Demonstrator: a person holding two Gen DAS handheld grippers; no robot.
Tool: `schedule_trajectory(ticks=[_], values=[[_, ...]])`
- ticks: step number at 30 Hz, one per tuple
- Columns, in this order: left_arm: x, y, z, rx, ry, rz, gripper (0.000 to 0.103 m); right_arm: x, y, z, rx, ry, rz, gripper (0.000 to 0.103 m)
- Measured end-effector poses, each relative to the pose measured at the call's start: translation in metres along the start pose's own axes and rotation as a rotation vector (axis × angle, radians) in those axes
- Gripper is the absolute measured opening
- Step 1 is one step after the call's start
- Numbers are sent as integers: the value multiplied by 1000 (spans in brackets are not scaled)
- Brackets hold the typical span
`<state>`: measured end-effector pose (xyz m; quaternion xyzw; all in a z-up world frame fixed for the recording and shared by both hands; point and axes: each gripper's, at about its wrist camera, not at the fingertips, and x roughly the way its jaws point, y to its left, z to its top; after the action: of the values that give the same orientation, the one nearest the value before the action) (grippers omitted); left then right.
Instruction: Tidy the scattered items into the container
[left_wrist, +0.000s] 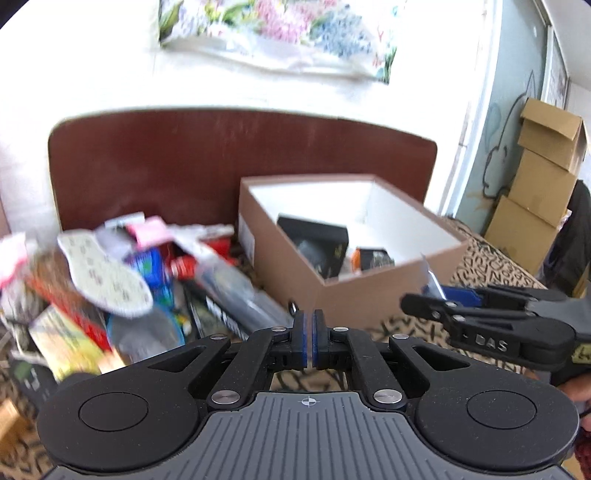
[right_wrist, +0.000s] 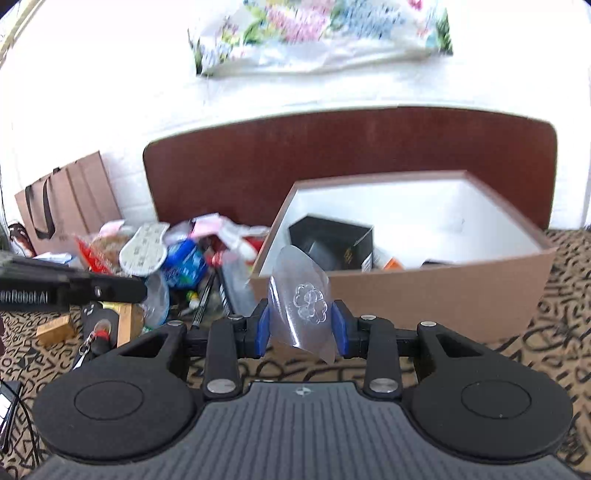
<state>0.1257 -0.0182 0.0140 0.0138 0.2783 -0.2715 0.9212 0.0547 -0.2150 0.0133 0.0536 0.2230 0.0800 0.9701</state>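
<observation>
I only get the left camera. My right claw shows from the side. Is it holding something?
Observer: Yes. The right gripper pinches a clear plastic piece with a flower outline on it.
Child: Where's it pointing?
Observer: At the near wall of the box, which stands just behind the piece.
Child: Anything left of the pile I can't see?
Observer: A brown paper bag with dark handles leans on the wall there.

left gripper (left_wrist: 309, 338): jaws closed, apparently empty | right gripper (right_wrist: 302, 326): jaws part-open, clamping clear plastic piece (right_wrist: 301, 302)
</observation>
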Motion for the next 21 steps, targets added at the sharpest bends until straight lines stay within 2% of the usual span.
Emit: schedule_trajectory(ticks=[4, 5, 7, 8, 9, 13, 15, 19, 21], values=[[-5, 0, -1, 25, 7, 41, 0, -2, -3, -4, 2, -1, 2, 39], [-5, 4, -5, 18, 19, 44, 24, -1, -4, -8, 8, 8, 5, 39], [-5, 12, -20, -10, 53, 67, 39, 3, -5, -15, 24, 32, 13, 39], [-3, 14, -29, -12, 72, 85, 56, 7, -5, -18, 32, 45, 17, 39], [-2, 16, -39, -7, 88, 100, 66, 10, -4, -21, 38, 56, 21, 39], [10, 19, -74, 31, 175, 152, 71, 15, -1, -26, 42, 78, 34, 39], [17, 21, -89, 49, 212, 171, 80, 15, 0, -26, 42, 80, 36, 39], [30, 22, -106, 86, 259, 192, 80, 16, 0, -28, 45, 90, 30, 39], [35, 23, -111, 97, 272, 195, 74, 17, -1, -29, 50, 95, 26, 39]])
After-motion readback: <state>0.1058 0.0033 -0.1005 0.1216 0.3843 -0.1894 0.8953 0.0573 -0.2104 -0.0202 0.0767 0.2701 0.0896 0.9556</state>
